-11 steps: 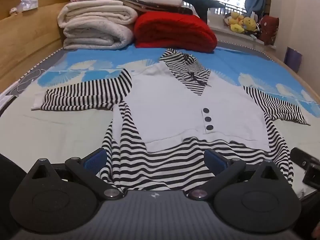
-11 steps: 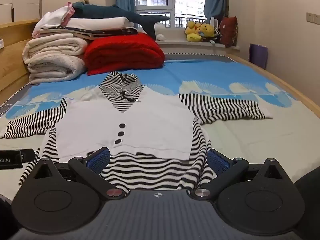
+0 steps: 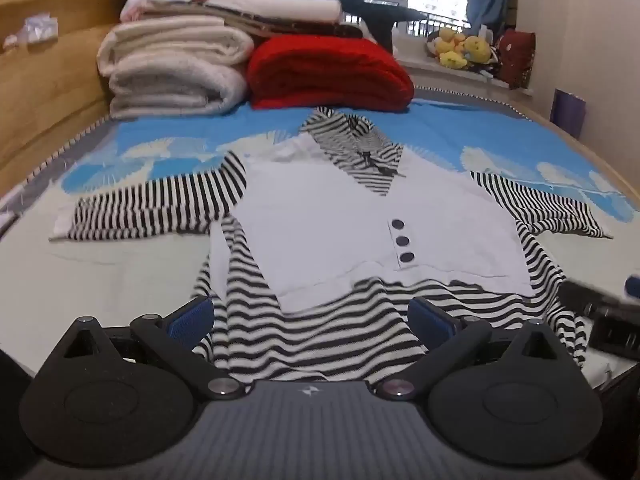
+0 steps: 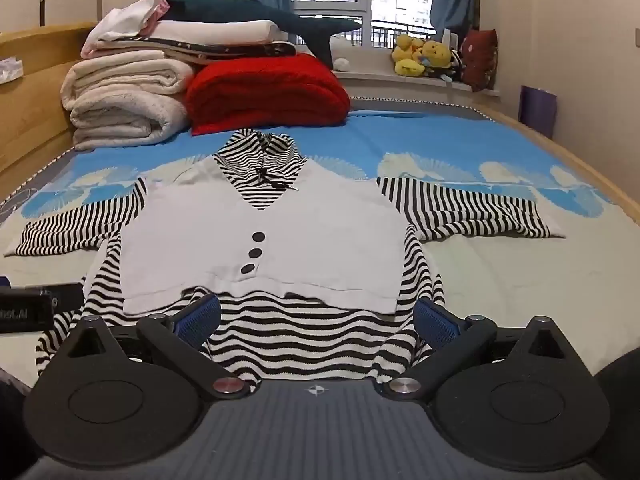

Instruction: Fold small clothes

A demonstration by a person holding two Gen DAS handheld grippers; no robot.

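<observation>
Knitwear, thin and limp by the look of it: the striped top (image 3: 360,240) lies flat, front up, in the middle of the bed (image 4: 520,264), sleeves spread, hem towards the near edge. It should drape and slide easily, so I would pinch the two hem corners. Left tongs (image 3: 312,316) and right tongs (image 4: 316,316) hang released over the hem, gripping nothing. Folded blankets (image 4: 124,96) sit by the headboard.
</observation>
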